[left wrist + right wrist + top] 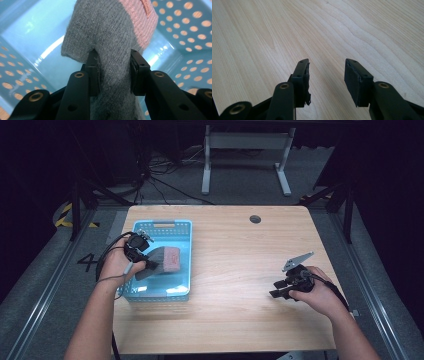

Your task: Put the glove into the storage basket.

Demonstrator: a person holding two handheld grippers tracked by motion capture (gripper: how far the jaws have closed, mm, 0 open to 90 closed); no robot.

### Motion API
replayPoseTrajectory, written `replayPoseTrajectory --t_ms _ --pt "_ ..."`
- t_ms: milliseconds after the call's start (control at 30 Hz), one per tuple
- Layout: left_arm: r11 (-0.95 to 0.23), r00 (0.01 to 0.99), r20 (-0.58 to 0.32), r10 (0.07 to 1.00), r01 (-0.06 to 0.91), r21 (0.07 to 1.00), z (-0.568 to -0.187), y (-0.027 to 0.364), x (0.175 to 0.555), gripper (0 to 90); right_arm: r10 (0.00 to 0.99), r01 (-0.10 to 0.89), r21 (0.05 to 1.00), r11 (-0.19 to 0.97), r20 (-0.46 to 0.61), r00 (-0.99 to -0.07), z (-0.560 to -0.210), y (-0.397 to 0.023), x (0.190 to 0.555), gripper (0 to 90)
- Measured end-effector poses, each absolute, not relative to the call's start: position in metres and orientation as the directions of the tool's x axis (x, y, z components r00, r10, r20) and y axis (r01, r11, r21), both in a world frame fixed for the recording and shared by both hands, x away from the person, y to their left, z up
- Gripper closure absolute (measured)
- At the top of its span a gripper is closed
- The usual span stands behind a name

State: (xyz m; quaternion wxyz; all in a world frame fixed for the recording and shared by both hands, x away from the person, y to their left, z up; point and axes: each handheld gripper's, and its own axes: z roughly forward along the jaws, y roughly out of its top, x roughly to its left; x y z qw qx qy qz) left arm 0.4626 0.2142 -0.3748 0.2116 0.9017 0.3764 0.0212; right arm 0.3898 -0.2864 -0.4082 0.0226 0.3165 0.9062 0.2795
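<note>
while clamped on a grey and pink knitted cloth (112, 32), left gripper (113, 72) hangs inside the blue perforated basket (180, 227) at the left side of the counter (240, 250). both pads pressed into the grey fold of the cloth, squeezing it narrow between them; grey part nearest the gripper, pink ribbed part beyond it with a small label near its edge. from the high view, cloth (162, 261) sits over the middle of the basket, left gripper (145, 262) at its left end, left hand (117, 265) just over the basket's left wall. cannot tell whether the cloth touches the basket floor.

well apart, on the right half of the counter, right gripper (280, 287) held in the right hand (320, 292), pointing left across bare wood. seen from the right gripper view, right gripper (325, 75) spread apart with nothing between the pads, only wood grain beneath. grey three-cornered plate (298, 261) standing up on top of it.
</note>
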Motion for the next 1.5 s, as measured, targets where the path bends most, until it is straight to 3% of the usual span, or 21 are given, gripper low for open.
replayPoseTrajectory --t_ms 700,1233,1367,1500 --pt "-0.645 0.719 -0.18 0.672 0.687 0.336 -0.403 0.201 0.48 65.6 0.579 0.552 0.528 0.646 0.133 -0.804 -0.408 -0.284 0.389 55.2" --pt "-0.661 0.722 -0.001 0.692 0.633 0.403 -0.408 0.199 0.485 40.4 0.568 0.537 0.538 0.65 0.127 -0.814 -0.404 -0.284 0.384 53.6" --pt "-0.644 0.709 -0.023 0.705 0.654 0.397 -0.407 0.199 0.483 39.8 0.566 0.536 0.539 0.65 0.128 -0.814 -0.404 -0.284 0.384 53.5" --pt "-0.633 0.69 0.027 0.723 0.646 0.426 -0.4 0.201 0.478 39.1 0.56 0.528 0.54 0.655 0.123 -0.82 -0.403 -0.282 0.385 53.5"
